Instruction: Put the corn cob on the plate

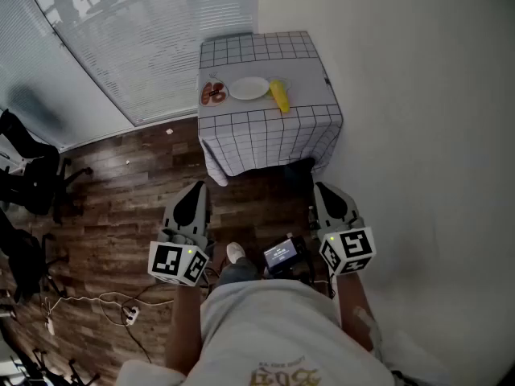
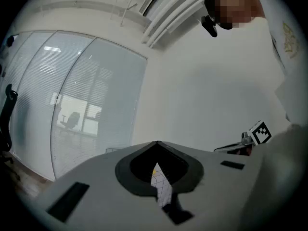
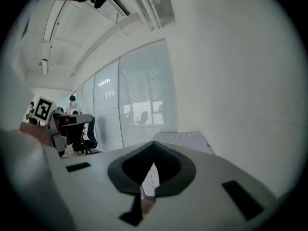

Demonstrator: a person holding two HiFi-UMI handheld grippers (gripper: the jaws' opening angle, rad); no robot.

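The left gripper (image 2: 157,144) is closed, its jaws meeting at the tips with nothing between them, and the right gripper (image 3: 154,144) is closed and empty too. Both are held in front of the person, well apart from the table (image 1: 310,115). On its checked cloth (image 1: 265,139) the corn cob (image 1: 279,96) lies just beside the white plate (image 1: 249,88), to the plate's right in the head view. A reddish-brown item (image 1: 213,93), perhaps a pretzel, lies on the plate's other side. The step in hand looks like the approach. The next move calls for stepping up, opening one gripper and closing it across the cob.
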